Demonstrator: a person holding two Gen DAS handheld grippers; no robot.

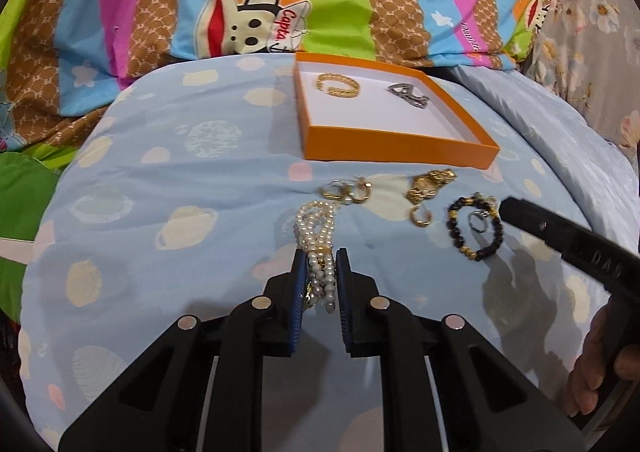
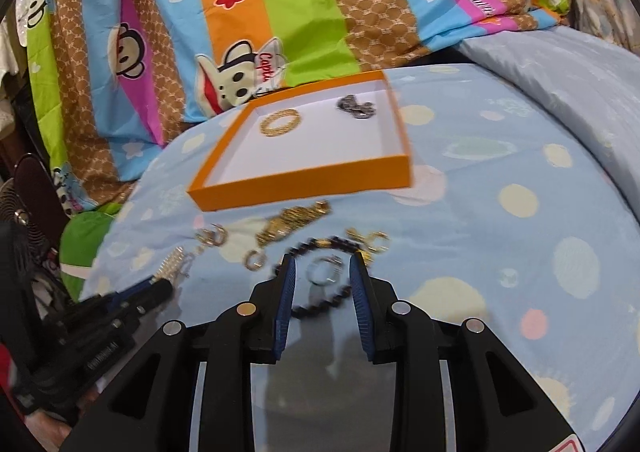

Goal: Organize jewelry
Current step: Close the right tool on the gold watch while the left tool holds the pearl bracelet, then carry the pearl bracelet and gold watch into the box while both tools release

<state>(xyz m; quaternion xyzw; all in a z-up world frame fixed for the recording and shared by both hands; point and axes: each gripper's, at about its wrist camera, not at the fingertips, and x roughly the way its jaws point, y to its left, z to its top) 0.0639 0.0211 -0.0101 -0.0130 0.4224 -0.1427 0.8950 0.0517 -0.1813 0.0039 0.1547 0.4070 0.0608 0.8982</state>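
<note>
Blue planet-print bedding (image 1: pixel 160 172) holds an orange tray (image 1: pixel 400 142), jewelry seemingly scattered nearby.

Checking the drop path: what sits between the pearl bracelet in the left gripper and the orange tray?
In the left wrist view, a cluster of gold hoop earrings lies on the blue bedding between the pearl bracelet, pinched in the left gripper, and the orange tray.

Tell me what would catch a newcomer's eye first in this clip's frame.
The orange tray on the blue bedspread stands out, with a gold bracelet and a silver piece already inside. In front of it, the left gripper is closed on a pearl bracelet, while the right gripper is open around a small silver ring inside a black bead bracelet.
</note>
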